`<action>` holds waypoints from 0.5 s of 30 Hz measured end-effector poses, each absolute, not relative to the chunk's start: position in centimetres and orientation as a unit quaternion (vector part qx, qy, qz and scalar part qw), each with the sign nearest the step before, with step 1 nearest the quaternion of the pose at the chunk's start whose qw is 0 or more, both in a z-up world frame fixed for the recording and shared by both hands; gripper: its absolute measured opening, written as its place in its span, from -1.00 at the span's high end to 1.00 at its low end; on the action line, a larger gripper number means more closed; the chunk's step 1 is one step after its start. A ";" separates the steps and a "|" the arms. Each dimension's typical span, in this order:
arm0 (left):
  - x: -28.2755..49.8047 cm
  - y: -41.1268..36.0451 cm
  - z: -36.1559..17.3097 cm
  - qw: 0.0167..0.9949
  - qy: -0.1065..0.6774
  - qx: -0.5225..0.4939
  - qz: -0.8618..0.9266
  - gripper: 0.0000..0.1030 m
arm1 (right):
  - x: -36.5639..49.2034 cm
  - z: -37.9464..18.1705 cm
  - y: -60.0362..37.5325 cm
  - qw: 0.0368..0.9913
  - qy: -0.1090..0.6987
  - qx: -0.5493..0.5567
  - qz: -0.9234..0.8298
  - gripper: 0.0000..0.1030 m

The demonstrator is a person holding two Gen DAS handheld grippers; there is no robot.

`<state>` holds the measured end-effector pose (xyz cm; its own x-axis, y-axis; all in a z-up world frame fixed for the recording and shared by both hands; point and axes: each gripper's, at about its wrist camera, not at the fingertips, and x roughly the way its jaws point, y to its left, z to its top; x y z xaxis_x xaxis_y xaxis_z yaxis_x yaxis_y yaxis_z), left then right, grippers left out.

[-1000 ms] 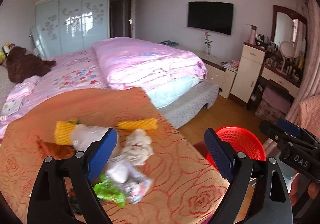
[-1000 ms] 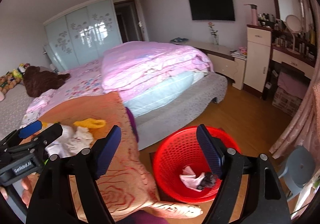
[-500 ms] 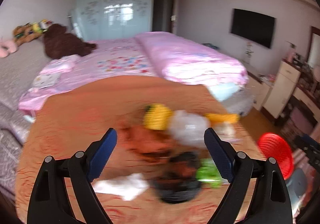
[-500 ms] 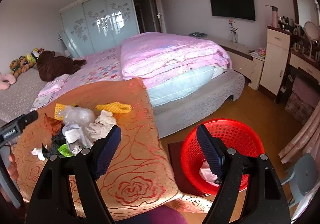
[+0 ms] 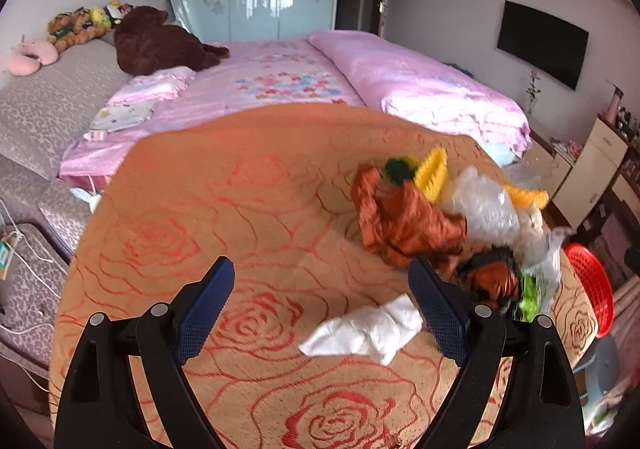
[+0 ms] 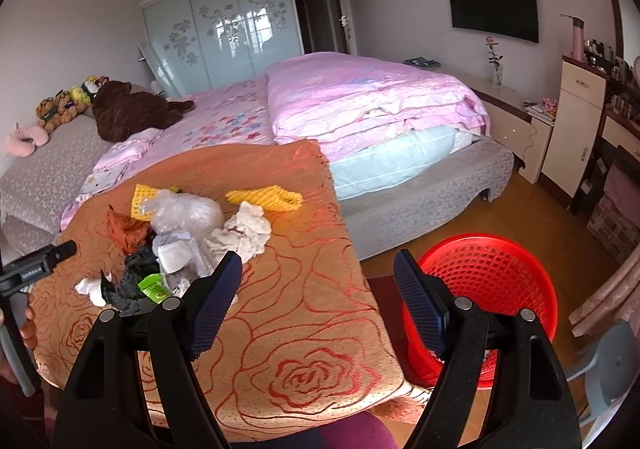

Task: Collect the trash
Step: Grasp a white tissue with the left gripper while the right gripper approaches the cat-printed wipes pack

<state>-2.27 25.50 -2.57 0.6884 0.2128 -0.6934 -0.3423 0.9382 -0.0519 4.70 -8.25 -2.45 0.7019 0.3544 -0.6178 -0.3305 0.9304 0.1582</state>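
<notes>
Trash pile (image 6: 176,233) — apparently beside red basket (image 6: 486,277)

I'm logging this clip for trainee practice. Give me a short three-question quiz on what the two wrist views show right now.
1. True or false: the left gripper is shut on a piece of trash.
2. Multiple choice: where does the red basket stand? A) on the bed; B) on the floor beside the table; C) on the table.
3. Short answer: which piece of trash lies nearest the left gripper?

Key:
1. False. Its jaws stand open and hold nothing; the right gripper is open too.
2. B.
3. The white tissue, lying apart from the main trash pile.
</notes>
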 end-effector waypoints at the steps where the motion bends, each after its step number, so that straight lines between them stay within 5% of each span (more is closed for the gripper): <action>1: -2.3 25.2 -2.8 0.914 0.368 -0.089 0.147 -0.66 | 4.7 -2.6 -8.1 0.921 0.341 0.017 0.187 -0.47; 6: -1.9 24.2 -4.7 0.909 0.390 -0.078 0.121 -0.60 | 4.5 -3.8 -7.1 0.914 0.357 0.010 0.195 -0.47; 9: -1.7 24.0 -5.8 0.903 0.407 -0.081 0.114 -0.19 | 4.5 -4.2 -6.6 0.910 0.362 0.005 0.200 -0.47; 15: -1.5 23.9 -7.2 0.895 0.424 -0.098 0.100 0.25 | 4.7 -4.6 -5.6 0.904 0.373 -0.005 0.209 -0.47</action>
